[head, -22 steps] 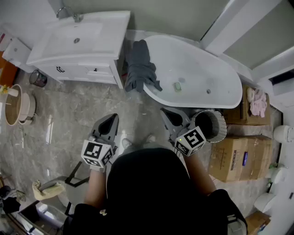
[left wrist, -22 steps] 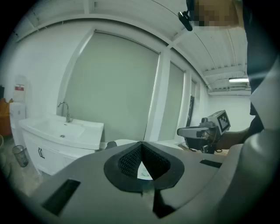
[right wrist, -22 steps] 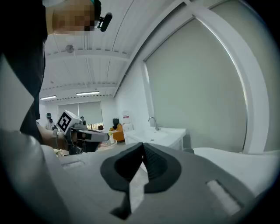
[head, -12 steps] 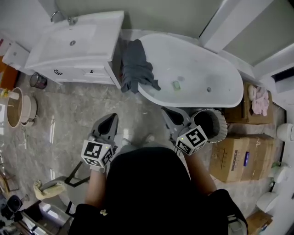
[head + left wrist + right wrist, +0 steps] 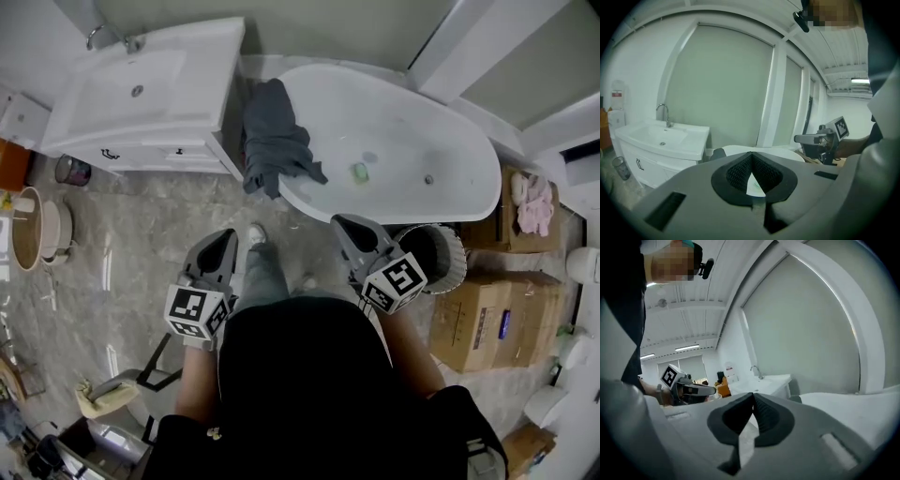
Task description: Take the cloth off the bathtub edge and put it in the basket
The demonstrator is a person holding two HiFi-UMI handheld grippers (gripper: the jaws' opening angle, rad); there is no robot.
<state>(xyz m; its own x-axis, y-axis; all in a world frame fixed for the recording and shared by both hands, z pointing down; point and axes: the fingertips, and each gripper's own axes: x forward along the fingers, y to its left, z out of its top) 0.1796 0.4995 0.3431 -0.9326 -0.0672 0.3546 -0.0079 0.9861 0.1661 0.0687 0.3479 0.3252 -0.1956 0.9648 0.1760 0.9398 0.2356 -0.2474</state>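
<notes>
Left gripper [image 5: 225,242] hovering above floor, jaws pressed together, gripping nothing. Grey cloth [image 5: 274,141] hanging over bathtub [image 5: 403,112] edge, beside washstand [image 5: 141,89]. Right gripper [image 5: 339,225] pointing toward tub, jaws likewise pressed together, empty. Basket [image 5: 450,246] standing just beside it.

The person's leg [image 5: 264,278] has swung forward into view, shoe [image 5: 254,234] seemingly nearing the bathtub [image 5: 422,131].
</notes>
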